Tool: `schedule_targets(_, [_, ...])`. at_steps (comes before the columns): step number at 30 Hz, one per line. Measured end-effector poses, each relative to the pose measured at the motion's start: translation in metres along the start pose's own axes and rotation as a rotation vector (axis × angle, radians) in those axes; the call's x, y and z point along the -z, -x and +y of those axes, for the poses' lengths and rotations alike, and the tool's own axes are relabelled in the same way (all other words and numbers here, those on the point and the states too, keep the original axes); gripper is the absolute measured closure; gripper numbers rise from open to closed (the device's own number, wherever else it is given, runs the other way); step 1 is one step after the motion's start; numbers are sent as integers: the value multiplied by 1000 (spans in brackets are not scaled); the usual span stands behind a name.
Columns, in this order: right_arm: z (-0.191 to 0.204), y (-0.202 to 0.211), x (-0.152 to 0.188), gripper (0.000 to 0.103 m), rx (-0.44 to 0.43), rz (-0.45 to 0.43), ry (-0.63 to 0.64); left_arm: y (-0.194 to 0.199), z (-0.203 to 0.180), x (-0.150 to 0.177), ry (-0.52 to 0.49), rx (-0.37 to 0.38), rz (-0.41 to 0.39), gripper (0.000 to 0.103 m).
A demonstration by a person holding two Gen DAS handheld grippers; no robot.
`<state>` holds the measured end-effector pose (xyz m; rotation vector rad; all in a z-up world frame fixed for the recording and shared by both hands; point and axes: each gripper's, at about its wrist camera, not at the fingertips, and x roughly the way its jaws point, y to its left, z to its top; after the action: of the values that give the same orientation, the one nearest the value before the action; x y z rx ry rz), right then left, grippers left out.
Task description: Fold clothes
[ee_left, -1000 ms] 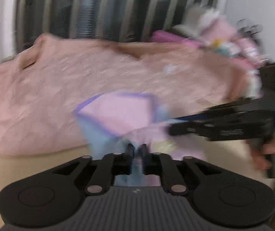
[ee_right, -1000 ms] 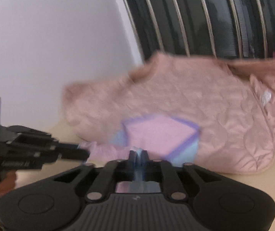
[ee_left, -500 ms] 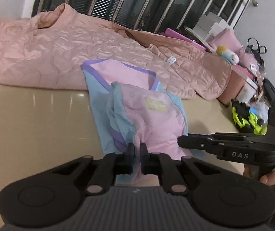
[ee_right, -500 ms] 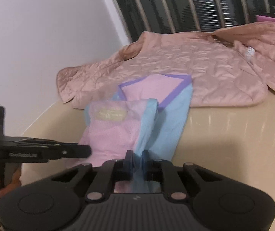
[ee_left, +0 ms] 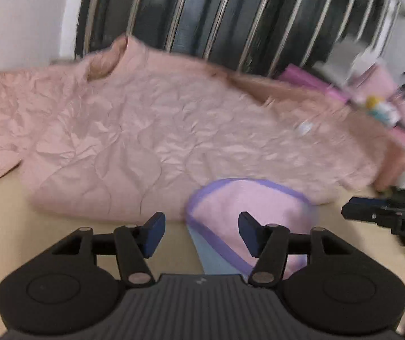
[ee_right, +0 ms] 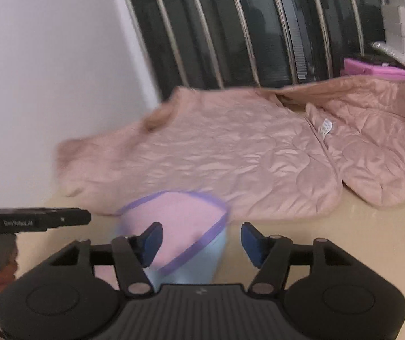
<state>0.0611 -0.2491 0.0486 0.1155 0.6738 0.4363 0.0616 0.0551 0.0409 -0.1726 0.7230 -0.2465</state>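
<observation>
Gaping over the pink garment [ee_left: 247,201] — both grippers' jaws just opened, empty.

Quilted jacket [ee_left: 151,141]: dusty pink, stitched in curved, scale-like quilting, white label [ee_right: 326,127] on it; small garment [ee_left: 247,212] at the jacket's near edge: pale pink panel edged in purple binding, light blue below the binding; table [ee_right: 344,235] under the jacket: glossy beige; railing [ee_right: 230,28] behind the jacket — dark, with pale metal bars; gripper pads [ee_left: 153,233]: dark blue on black bodies.
</observation>
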Motion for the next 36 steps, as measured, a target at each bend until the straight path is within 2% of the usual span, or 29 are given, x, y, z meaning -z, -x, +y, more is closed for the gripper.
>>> schedule_targets(1, [-3,-17,-7,48,20,28,3,-9,0,-2,6,-17,7,46])
schedule_targets(3, [-8,-44,-17,57,66,74,6,-28,1,-7,19,-50,21,47])
schedule_targets(4, [-8,-54,-18,63,94,92,22,-36,1,-8,25,-62,27,59])
schedule_targets(5, [-11,-60,-17,77,93,111,15,-39,1,-7,27,-52,36,72])
schedule_targets(6, [-14,-66,-15,83,86,131,1,-41,1,-5,20,-31,49,100])
schedule_targets(7, [-17,-66,-13,88,72,124,-11,-41,1,-4,17,-20,56,101])
schedule_targets(8, [-20,-65,-12,102,46,129,-29,-37,2,-2,20,-11,44,101])
schedule_targets(10, [-25,-59,-9,101,-13,123,-58,-27,4,2,24,7,16,102])
schedule_targets(13, [-24,-29,-4,102,-105,55,-69,27,0,15,-9,60,-103,102])
schedule_targets(16, [-11,29,15,102,-203,-62,9,84,-7,51,-30,101,-201,102])
schedule_targets(19, [6,76,59,101,-313,-91,115,115,-20,105,-72,63,-196,98])
schedule_targets(20, [11,85,75,100,-302,-62,143,118,-20,118,-58,40,-192,95])
schedule_targets(21, [14,88,88,98,-292,-29,153,119,-18,130,-22,20,-183,85])
schedule_targets(22, [15,91,100,95,-284,4,160,121,-15,139,24,16,-177,82])
schedule_targets(23, [14,94,106,86,-280,24,157,126,-12,145,60,37,-191,81])
schedule_targets(24, [12,97,112,81,-276,40,151,129,-10,147,75,65,-210,73])
schedule_targets(25, [10,104,112,70,-273,18,140,133,-8,148,85,87,-225,65])
schedule_targets(26, [8,110,107,59,-278,-24,116,134,-11,143,75,82,-235,63])
schedule_targets(27, [5,115,101,55,-285,-68,90,135,-14,137,58,77,-252,59])
schedule_targets(29, [9,109,88,55,-280,-114,46,126,-24,126,20,91,-264,56])
schedule_targets(31, [19,95,79,55,-276,-135,32,109,-38,122,-15,85,-210,56])
schedule_targets(34, [43,68,83,57,-264,-91,83,88,-58,125,-65,65,-118,58])
schedule_targets(36, [55,55,94,60,-203,-43,146,85,-65,137,-100,59,-99,58])
